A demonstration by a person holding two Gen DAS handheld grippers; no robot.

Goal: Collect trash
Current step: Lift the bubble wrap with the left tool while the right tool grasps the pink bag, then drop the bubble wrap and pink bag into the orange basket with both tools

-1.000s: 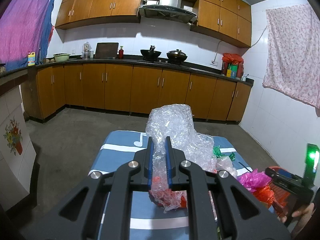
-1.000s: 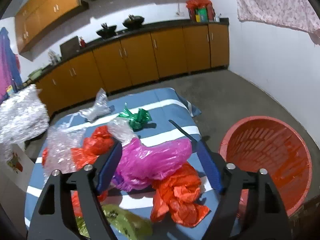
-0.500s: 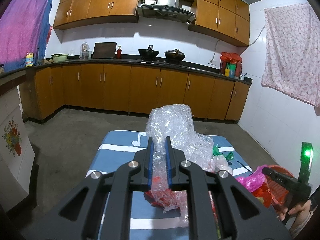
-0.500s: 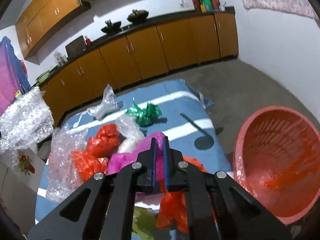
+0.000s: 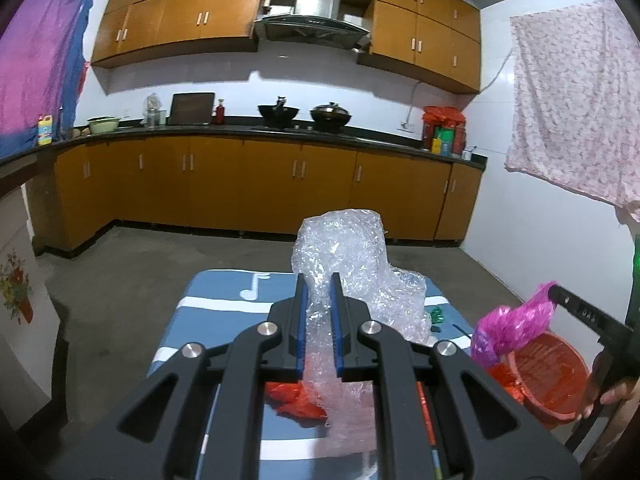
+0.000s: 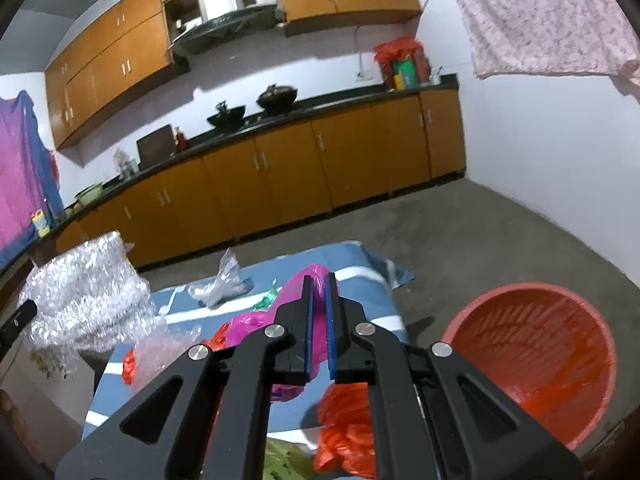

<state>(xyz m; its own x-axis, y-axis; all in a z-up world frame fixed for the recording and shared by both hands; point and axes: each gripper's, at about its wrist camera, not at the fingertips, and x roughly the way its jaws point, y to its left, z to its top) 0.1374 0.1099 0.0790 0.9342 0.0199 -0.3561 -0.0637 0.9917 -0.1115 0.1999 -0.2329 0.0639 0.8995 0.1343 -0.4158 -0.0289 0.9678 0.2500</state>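
My left gripper [image 5: 319,286] is shut on a clear bubble wrap sheet [image 5: 348,256] and holds it above the blue striped table [image 5: 224,304]. The wrap also shows in the right wrist view [image 6: 88,304]. My right gripper [image 6: 319,284] is shut on a magenta plastic bag [image 6: 256,324] lifted above the table; the bag also shows in the left wrist view [image 5: 516,320]. A red basket [image 6: 532,356] stands on the floor to the right of the table. Orange bags [image 6: 344,424], a green wrapper [image 6: 266,300] and a clear bag [image 6: 220,284] lie on the table.
Kitchen cabinets [image 5: 260,192] and a counter with pots run along the far wall. Grey floor [image 6: 480,232] lies beyond the table. A pink cloth [image 5: 572,104] hangs on the right wall. A tiled ledge [image 5: 16,320] stands at the left.
My right gripper closed on the magenta bag and lifted it off the table towards the red basket. My left gripper stayed shut on the bubble wrap and rose slightly.
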